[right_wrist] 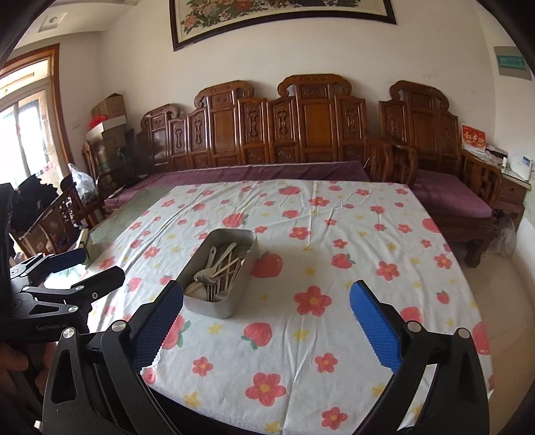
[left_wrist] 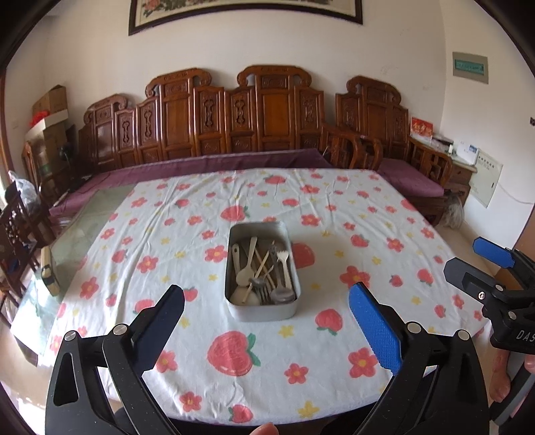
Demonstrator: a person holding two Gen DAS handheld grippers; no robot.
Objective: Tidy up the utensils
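Beyond the fingers, the pale spoons, fork and thin sticks [left_wrist: 264, 274] heaped in the grey metal tin [left_wrist: 260, 311] overlap; their count is unclear.

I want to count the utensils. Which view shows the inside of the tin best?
The left wrist view: it looks straight down the tin, so the utensils lie spread out. The right wrist view sees it slantwise; the utensils overlap.

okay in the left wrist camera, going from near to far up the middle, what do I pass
Strawberry print tablecloth → metal tin of utensils → purple cushioned wooden bench → white wall with a framed picture.
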